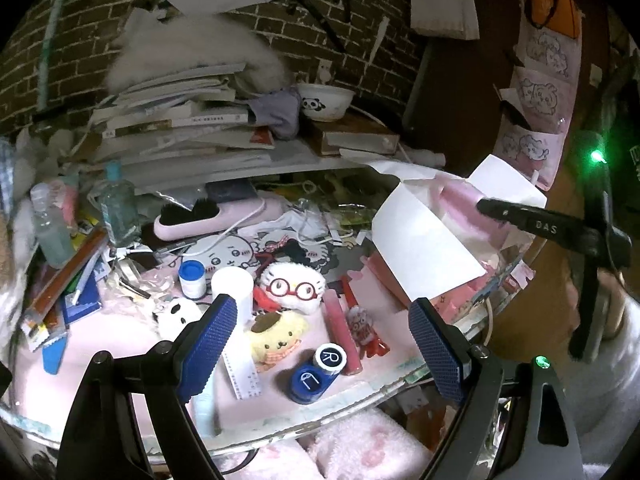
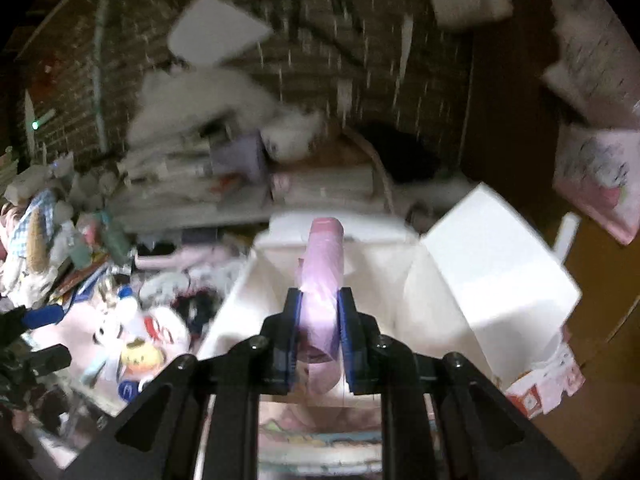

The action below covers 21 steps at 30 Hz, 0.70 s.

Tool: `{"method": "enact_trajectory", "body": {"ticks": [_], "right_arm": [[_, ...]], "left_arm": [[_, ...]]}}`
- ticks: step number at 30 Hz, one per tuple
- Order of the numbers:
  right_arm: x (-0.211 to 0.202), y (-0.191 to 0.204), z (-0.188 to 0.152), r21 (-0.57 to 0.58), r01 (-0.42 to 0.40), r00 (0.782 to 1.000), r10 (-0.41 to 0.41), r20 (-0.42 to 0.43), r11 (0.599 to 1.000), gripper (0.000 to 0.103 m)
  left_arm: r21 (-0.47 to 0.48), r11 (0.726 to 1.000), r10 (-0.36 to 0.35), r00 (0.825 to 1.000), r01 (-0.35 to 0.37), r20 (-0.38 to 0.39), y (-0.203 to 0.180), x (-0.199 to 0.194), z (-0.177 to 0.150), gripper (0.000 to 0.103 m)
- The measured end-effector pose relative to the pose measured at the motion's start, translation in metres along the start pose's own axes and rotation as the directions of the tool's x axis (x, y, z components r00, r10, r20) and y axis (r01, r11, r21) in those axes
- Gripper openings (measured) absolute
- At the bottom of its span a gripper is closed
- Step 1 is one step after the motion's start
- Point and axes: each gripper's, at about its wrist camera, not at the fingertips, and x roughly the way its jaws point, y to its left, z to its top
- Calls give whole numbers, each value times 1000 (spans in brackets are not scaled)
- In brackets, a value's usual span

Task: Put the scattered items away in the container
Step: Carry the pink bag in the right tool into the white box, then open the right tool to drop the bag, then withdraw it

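My right gripper (image 2: 319, 300) is shut on a pink roll (image 2: 324, 264) and holds it over the open white box (image 2: 492, 256); the view is blurred. In the left wrist view that gripper (image 1: 486, 206) reaches over the same white box (image 1: 420, 240) at the right. My left gripper (image 1: 320, 340) stands open above the pink mat, nothing between its fingers. Below it lie a yellow dog plush (image 1: 276, 338), a white cat plush with red glasses (image 1: 294, 286), a blue lens case (image 1: 316, 374), a pink tube (image 1: 342, 330) and a white cup (image 1: 234, 284).
A stack of books (image 1: 180, 120) with a panda bowl (image 1: 325, 101) fills the shelf behind. Bottles (image 1: 118, 208), a pink hairbrush (image 1: 208, 218) and pens (image 1: 68, 280) crowd the left side. The round table edge (image 1: 340, 408) runs just below the lens case.
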Motion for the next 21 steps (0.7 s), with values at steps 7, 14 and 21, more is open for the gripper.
{"method": "enact_trajectory", "body": {"ticks": [7,14,21], "right_arm": [[55,-12,1,-35,-8,951,-3,-311,999,15],[87,-19,-4,-43,-19,869,-5,-495,999,16],[86,-28,-2,-46,14,869,-35,-493,999,25]], "left_arm": [[-6,1000,10,1000,-10,-13,1,2,-2,86],[-8,1000,15,1000,-15,-21,2,3,-2,86],[-6,1000,21,999,-21,-30,3,5,-3,86]]}}
